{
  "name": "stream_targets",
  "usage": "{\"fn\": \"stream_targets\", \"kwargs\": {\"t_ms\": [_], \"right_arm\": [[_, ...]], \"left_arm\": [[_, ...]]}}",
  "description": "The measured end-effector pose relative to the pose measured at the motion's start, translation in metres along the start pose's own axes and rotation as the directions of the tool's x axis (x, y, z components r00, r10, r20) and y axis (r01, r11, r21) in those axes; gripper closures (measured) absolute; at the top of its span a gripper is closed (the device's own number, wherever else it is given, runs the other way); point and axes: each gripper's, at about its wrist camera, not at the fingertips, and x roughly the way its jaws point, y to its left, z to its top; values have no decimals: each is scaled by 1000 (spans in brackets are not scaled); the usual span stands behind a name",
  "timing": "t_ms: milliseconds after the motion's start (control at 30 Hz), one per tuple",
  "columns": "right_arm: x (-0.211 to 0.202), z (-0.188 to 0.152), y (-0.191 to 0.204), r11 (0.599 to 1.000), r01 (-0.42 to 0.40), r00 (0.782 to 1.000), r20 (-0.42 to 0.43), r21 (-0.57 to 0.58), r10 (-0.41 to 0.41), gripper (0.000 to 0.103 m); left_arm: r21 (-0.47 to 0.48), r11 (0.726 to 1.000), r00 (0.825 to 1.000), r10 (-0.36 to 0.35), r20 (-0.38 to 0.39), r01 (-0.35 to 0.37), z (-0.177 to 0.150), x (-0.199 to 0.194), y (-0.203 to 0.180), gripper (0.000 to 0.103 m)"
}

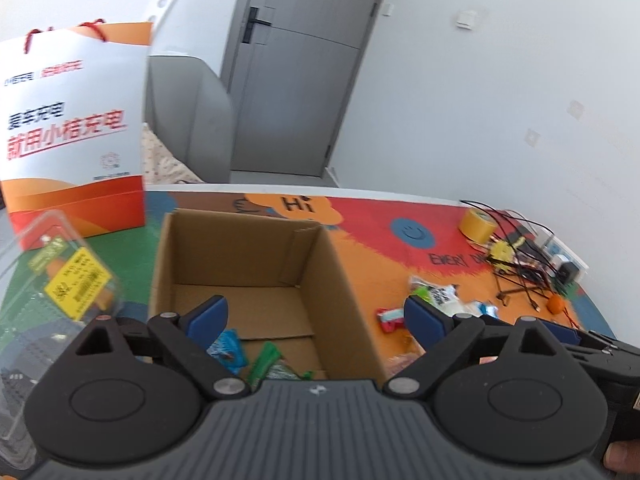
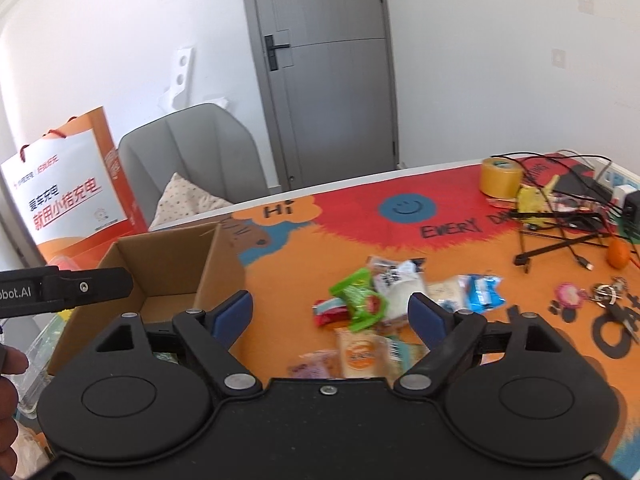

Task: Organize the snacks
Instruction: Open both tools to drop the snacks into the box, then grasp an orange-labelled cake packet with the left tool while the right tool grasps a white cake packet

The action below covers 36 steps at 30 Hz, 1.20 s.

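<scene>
A home room: grey door (image 2: 324,72), armchair (image 2: 188,156), cartoon-print table (image 2: 440,208).

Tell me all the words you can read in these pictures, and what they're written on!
"Hi": on the orange cloud shape of the table mat.
"EVERY DA...": on the mat under the blue smiley; wires cover the rest.
"...obot.AI": on the left gripper's side.
Big Chinese characters: on the paper bag; its small logo lines are blurred.
Yellow label in the clear plastic pack, snack wrappers: too blurred.
</scene>
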Motion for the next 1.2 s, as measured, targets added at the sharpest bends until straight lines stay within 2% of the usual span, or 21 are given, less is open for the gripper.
{"fn": "stream_targets", "kwargs": {"t_ms": [300,467,667,767,900,1033,1200], "right_arm": [[-10,-5,-31,998,48,999,-5,49,-48,20],[-15,-8,-47,995,64,998,-14,79,-63,36],[-18,-15,-64,991,87,996,-28,102,-85,46],[-17,-18,-73,988,103,994,-34,119,-99,49],[-16,-21,-86,984,121,992,-43,134,-116,52],[-13,-25,-96,981,130,991,-54,143,-123,54],[-5,-29,-109,978,139,989,-77,158,-128,57]], "left_arm": [[48,994,995,-95,-37,97,-3,8,-34,9],[73,988,990,-131,-55,135,-8,15,-52,10],[86,981,982,-166,-93,174,-14,25,-70,13],[93,978,978,-177,-112,188,-16,32,-79,21],[91,977,973,-178,-148,192,-19,45,-89,43],[86,978,965,-169,-199,189,-25,62,-98,58],[89,980,957,-153,-248,180,-30,80,-107,64]]}}
